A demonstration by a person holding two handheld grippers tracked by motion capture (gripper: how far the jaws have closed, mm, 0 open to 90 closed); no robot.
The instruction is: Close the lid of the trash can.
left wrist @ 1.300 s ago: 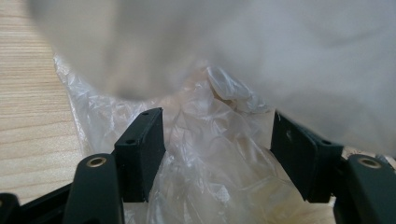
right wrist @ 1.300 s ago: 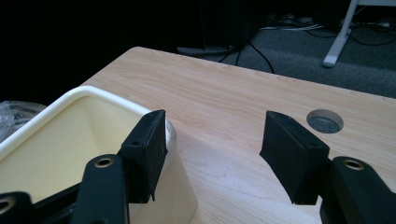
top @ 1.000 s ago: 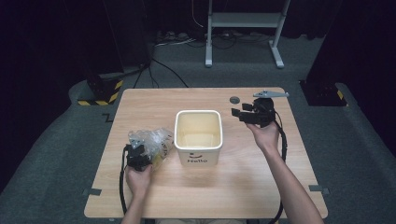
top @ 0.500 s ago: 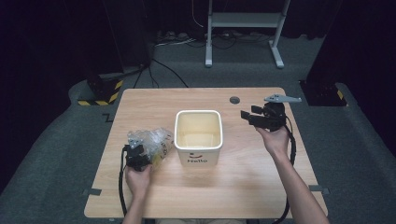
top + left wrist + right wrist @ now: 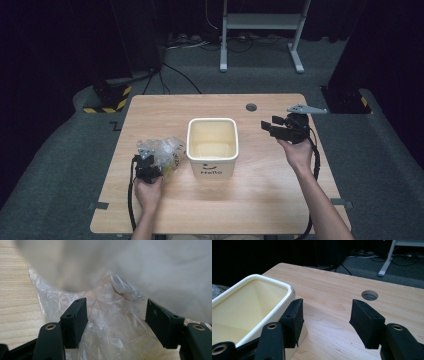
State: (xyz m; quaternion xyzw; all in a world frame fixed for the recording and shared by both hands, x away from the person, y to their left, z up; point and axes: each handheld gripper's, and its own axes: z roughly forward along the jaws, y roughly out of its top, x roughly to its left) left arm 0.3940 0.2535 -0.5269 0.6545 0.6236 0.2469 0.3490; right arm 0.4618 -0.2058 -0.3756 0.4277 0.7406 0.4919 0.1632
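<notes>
While the left tool (image 5: 148,165) straddles the crumpled plastic bag (image 5: 161,151) just left of the cream bin (image 5: 212,146) with jaws wide and gripping nothing, thin film may slip free on closing; the right tool (image 5: 285,129), open and empty, hovers right of the bin above the bench (image 5: 200,215).

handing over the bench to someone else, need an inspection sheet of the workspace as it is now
surface: wooden table with a round hole near its far edge
job's things: cream bin upright, looks empty; crumpled clear plastic bag left of it
clutter: nothing seen
grippers: left hand-held gripper open, jaws around the plastic bag; right hand-held gripper open, held above the table right of the bin
cables: black cable trailing from the left hand-held gripper; more on the floor
surroundings: dark room, white stand behind
</notes>
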